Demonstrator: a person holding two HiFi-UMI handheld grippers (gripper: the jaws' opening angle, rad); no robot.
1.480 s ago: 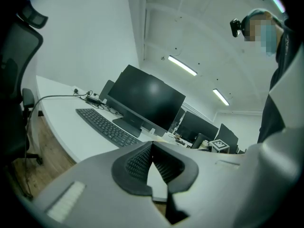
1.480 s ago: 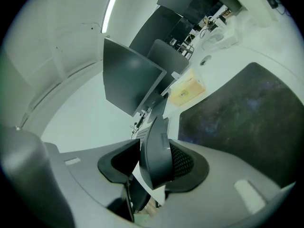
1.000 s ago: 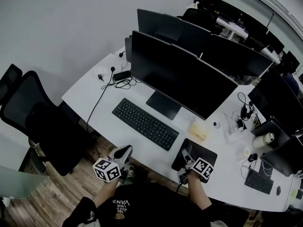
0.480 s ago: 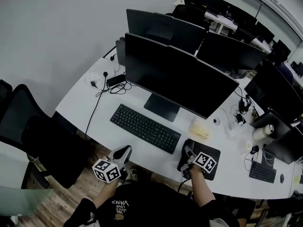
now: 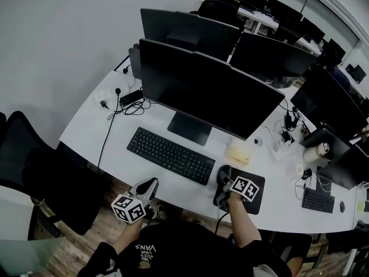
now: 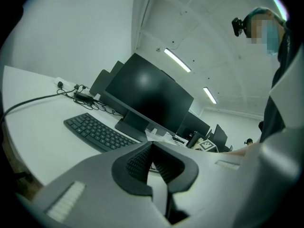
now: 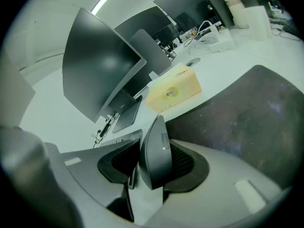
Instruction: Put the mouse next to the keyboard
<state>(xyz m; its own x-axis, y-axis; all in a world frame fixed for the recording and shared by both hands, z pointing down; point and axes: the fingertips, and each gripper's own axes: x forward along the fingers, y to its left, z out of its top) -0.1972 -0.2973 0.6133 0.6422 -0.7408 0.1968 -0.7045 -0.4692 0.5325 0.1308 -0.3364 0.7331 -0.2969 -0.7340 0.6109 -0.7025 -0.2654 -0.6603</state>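
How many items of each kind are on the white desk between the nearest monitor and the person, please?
Keyboard: 1
Mouse: 1
Mouse pad: 1
Tissue box: 1
Total: 4

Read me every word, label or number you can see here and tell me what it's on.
"VANS": on the person's black shirt, upside down to the head view; the smaller lines beside it look like "WE JUST LOVE", not certain.
Tissue box: a printed label, too blurred to read.
Keyboard: key legends too small to read.
Marker cubes: square patterns only, no letters.
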